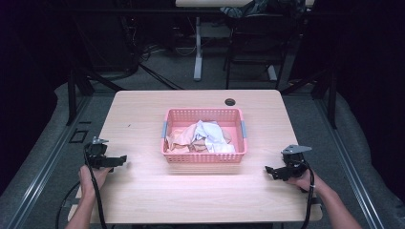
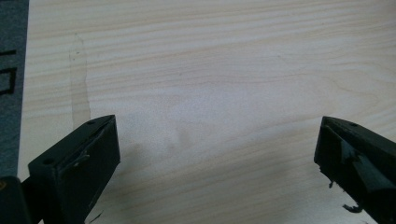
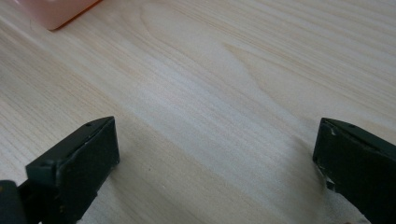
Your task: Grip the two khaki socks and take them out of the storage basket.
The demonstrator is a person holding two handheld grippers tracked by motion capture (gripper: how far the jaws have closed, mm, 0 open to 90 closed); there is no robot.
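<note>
So two grippers are being held low over the worktop [image 1: 143, 200], one per hand. The left gripper [image 1: 118, 161] is being kept near the left edge, toward the near-left corner, with the hand [image 1: 90, 179] wrapped around it from behind and the forearm coming up from the near edge. Its fingers [image 2: 74, 163] are being pointed inward, toward the middle of the worktop, and are being held wide apart with nothing between them, just bare wood. The right gripper [image 1: 271, 171] is being mirrored near the right edge, the right hand [image 1: 305, 181] gripping it, fingers [image 3: 79, 163] also being pointed inward and spread wide, nothing being gripped.

One pink basket [image 1: 204, 157] is being left sitting in the middle of the worktop, well apart from both grippers and between them. A corner of the basket is being caught at the top left of the right gripper view. Crumpled cloths [image 1: 205, 136] are being piled inside it: white and peach ones, but an exact count can't be told from the heap. One round cable hole [image 1: 230, 102] is being shown near the far edge.
</note>
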